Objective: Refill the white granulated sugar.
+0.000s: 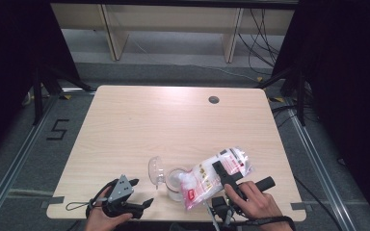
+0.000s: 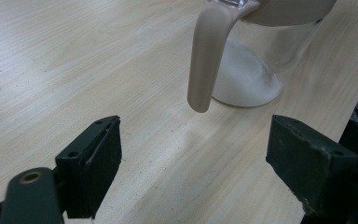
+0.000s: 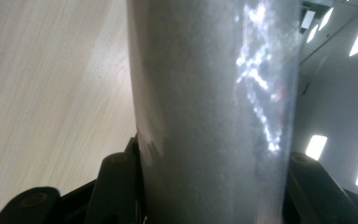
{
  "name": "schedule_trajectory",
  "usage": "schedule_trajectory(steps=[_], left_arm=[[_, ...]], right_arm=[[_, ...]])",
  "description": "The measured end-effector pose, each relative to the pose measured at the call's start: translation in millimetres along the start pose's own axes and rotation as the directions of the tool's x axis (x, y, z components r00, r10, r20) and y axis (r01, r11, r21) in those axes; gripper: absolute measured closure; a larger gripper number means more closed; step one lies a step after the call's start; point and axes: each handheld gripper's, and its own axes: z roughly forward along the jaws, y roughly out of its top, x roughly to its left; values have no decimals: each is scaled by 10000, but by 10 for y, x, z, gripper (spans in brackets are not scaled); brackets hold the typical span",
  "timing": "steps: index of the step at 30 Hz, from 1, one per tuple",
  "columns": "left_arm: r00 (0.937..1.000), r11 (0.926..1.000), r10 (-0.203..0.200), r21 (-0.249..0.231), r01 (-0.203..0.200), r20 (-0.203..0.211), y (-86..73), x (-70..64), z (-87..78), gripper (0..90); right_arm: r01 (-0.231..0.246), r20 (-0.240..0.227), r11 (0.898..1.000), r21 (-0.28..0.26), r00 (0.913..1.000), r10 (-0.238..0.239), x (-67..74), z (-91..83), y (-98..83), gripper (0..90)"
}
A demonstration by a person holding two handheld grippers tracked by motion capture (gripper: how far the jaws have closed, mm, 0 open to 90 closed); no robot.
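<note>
One bag (image 1: 217,176) of white grains is the centre of the work: it is tilted over a clear jar (image 1: 176,184) near the front edge of the table (image 1: 173,120), its lower end at the jar's mouth. The right gripper (image 1: 225,177) grasps the bag across its middle, and in the right gripper view the bag (image 3: 209,116) sits squeezed between the two black jaws, pressed on both sides. The jar's hinged lid (image 1: 155,169) stands open to the left of the mouth.

Judging from the left gripper view, pouring is under way but far from finished. A sloped heap of white grains lies in the bottom of the jar (image 2: 261,70), well below the rim, while the bag looks mostly full in the high view. Whether grains are falling at this instant cannot be told. A beige clasp (image 2: 207,60) hangs down the outside of the jar.

The left gripper (image 1: 137,195) rests low on the table, left of the jar and apart from it. Its jaws stand spread with nothing between them; it points towards the jar but touches neither glass nor clasp.

What seems left: tip more of the bag out, set it down, then close the lid. The rest of the table is bare wood, with a small round cable hole (image 1: 214,99) near the far edge.
</note>
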Motion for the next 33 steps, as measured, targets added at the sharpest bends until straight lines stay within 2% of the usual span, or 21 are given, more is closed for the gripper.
schedule_trajectory(steps=[3, 5, 6, 8, 10, 11, 13, 16, 17, 19, 20, 23, 24, 25, 26, 27, 28, 29, 30, 32, 33], left_arm=[[9999, 9998, -168, -104, 168, 0, -1, -13, 6, 177], [9998, 9998, -177, -126, 177, 24, -1, -12, 7, 177], [9998, 9998, -179, -118, 180, 11, -1, -14, 6, 177], [9998, 9999, -65, 113, 67, -185, -1, -6, -11, 177], [9998, 9998, -187, -15, 187, -112, -2, -15, -5, 177], [9999, 9999, 109, 72, -109, -98, 3, 5, -13, 177], [10000, 10000, 34, -39, -34, -84, 1, -1, -6, 177], [9998, 9998, -180, -8, 180, -77, -3, -16, -3, 177], [9998, 9999, -144, 29, 144, -121, -1, -16, -6, 177], [9998, 9999, -168, 18, 168, -122, -1, -17, -6, 177], [10000, 10000, 38, -19, -39, -73, 2, -2, -7, 177], [10000, 10000, -2, -54, 1, -44, 1, -6, -6, 177], [9998, 9998, -204, -41, 203, -54, -3, -19, -6, 177], [9998, 9998, -200, -48, 200, -55, -2, -19, -5, 177], [9998, 9998, -200, -47, 199, -56, -2, -19, -5, 177], [9998, 9998, -203, -42, 203, -52, -2, -19, -4, 177], [9997, 9997, -241, -43, 241, -43, -3, -21, -4, 177], [9998, 9998, -207, -34, 207, -47, -3, -19, -4, 177], [9998, 9998, -200, -32, 200, -51, -3, -19, -5, 177], [9998, 9998, -205, -15, 205, -76, -2, -20, -6, 177], [9998, 9998, -186, -13, 186, -74, -3, -17, -5, 177]], right_arm=[[45, -31, 10000, 68, 10000, -44, 1, 4, -30, 574], [-526, -65, 9981, 310, 9986, 528, 53, -5, -57, 575], [-56, -62, 9998, 169, 10000, 57, 25, 2, -60, 575], [39, -25, 10000, -19, 10000, -39, 25, 4, -67, 576], [-87, -20, 10000, 19, 10000, 87, 35, -3, -68, 577], [-26, 46, 9999, -99, 10000, 27, 28, 0, -68, 577], [-587, -129, 9980, -225, 9982, 585, 66, -4, -78, 578], [-512, -188, 9983, -273, 9985, 507, 64, 1, -61, 579], [-790, -250, 9968, -154, 9966, 786, 88, -7, -65, 579], [-587, -257, 9981, -209, 9980, 582, 75, -3, -60, 580], [-396, -138, 9986, -362, 9991, 391, 52, 2, -61, 581], [-455, -63, 9982, -397, 9990, 453, 67, 10, -68, 581], [-811, -126, 9959, -388, 9967, 807, 106, 17, -80, 582], [-507, -90, 9977, -445, 9987, 503, 86, 19, -84, 583], [-856, -257, 9959, -283, 9961, 848, 117, 8, -88, 584], [-782, -178, 9962, -379, 9968, 776, 128, 16, -95, 585], [-1438, -302, 9896, -89, 9892, 1435, 172, 2, -90, 586], [-897, -387, 9959, -142, 9953, 891, 141, 11, -95, 587], [-698, -148, 9967, -415, 9975, 692, 136, 31, -99, 589], [-821, -220, 9957, -422, 9964, 813, 148, 32, -107, 589], [-380, -229, 9984, -423, 9991, 371, 117, 29, -101, 591]])
